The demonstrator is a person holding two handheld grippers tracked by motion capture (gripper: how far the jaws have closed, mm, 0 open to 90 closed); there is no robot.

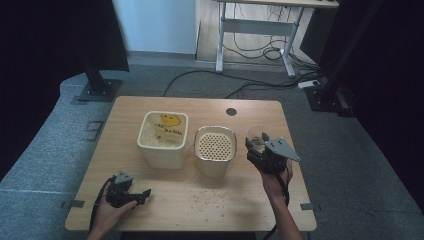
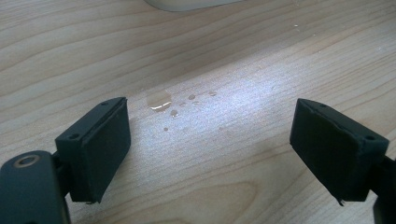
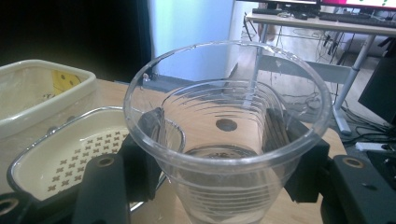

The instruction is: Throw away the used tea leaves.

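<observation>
The light wooden counter (image 1: 150,197) carries a cream square tub (image 1: 162,139) near its middle. Just beside the tub, on its right, stands a cream container with a perforated insert (image 1: 215,150). In front of that container, a few water drops (image 2: 161,103) and specks lie on bare wood.
</observation>
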